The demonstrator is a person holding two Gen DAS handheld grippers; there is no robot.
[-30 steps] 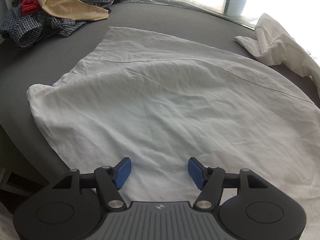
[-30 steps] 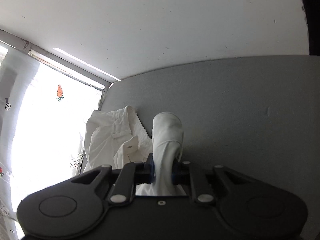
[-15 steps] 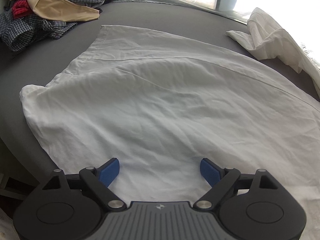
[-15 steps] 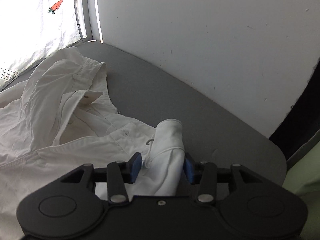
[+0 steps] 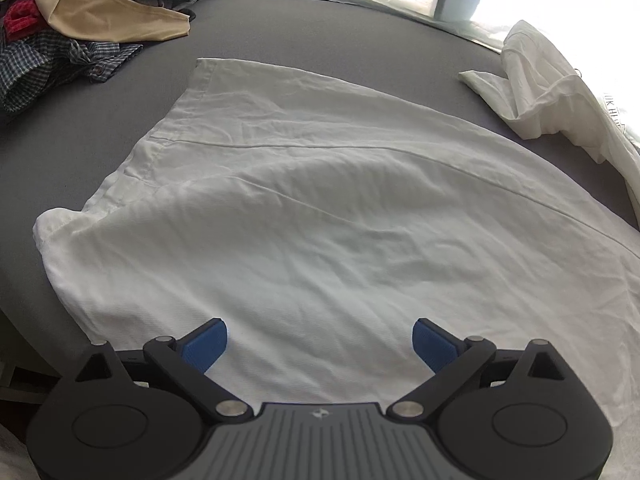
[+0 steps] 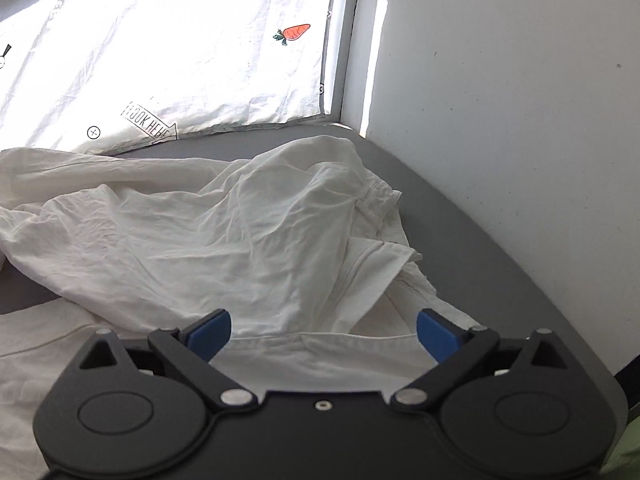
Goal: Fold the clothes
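Note:
A white shirt point(image 5: 320, 208) lies spread flat on the grey table point(image 5: 72, 144), its body smooth in the left wrist view. Its far end is bunched up, seen at the right of that view point(image 5: 536, 92) and filling the right wrist view point(image 6: 224, 240), with the collar and placket folds at the right point(image 6: 380, 256). My left gripper point(image 5: 320, 340) is open and empty, just above the shirt's near hem. My right gripper point(image 6: 324, 332) is open and empty over the crumpled upper part of the shirt.
A heap of checked, red and beige clothes point(image 5: 80, 16) lies at the table's far left. A bright window with a carrot-print curtain point(image 6: 160, 60) runs along the far edge. A white wall point(image 6: 520, 120) stands to the right. The table's left edge point(image 5: 16, 320) is near.
My right gripper opened and let go of the white shirt fold it held, and its view swung down onto the bunched shirt. My left gripper opened wider.

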